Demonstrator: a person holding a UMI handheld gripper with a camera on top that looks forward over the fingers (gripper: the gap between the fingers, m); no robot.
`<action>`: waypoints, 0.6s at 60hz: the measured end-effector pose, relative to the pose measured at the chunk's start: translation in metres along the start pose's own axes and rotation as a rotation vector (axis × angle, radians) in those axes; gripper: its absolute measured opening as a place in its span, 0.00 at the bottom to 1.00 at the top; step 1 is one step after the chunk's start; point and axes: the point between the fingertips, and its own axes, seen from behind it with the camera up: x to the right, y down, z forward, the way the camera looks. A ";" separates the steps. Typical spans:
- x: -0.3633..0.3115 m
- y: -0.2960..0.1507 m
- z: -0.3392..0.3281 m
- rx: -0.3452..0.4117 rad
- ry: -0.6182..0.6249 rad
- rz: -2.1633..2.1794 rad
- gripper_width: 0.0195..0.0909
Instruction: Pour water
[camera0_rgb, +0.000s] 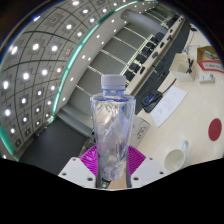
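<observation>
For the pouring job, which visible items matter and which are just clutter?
Job items:
- clear plastic water bottle with pale cap, gripped in the tongs
- white cup, on the table beyond the tongs

Lying about:
- round red disc
- white papers

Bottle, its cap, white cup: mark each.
bottle (112, 130), gripper view, middle of the clear body
cap (112, 83), gripper view, side of the cap
white cup (174, 159), gripper view, its outer wall

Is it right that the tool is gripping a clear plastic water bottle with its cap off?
Not quite: the cap is on. The gripper view shows the tool gripping the clear plastic water bottle with its pale screw cap in place.
</observation>
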 end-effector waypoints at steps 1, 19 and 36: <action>0.002 -0.009 -0.004 0.011 0.011 -0.045 0.21; 0.099 -0.133 -0.073 0.136 0.281 -0.623 0.21; 0.243 -0.128 -0.090 0.052 0.486 -0.901 0.21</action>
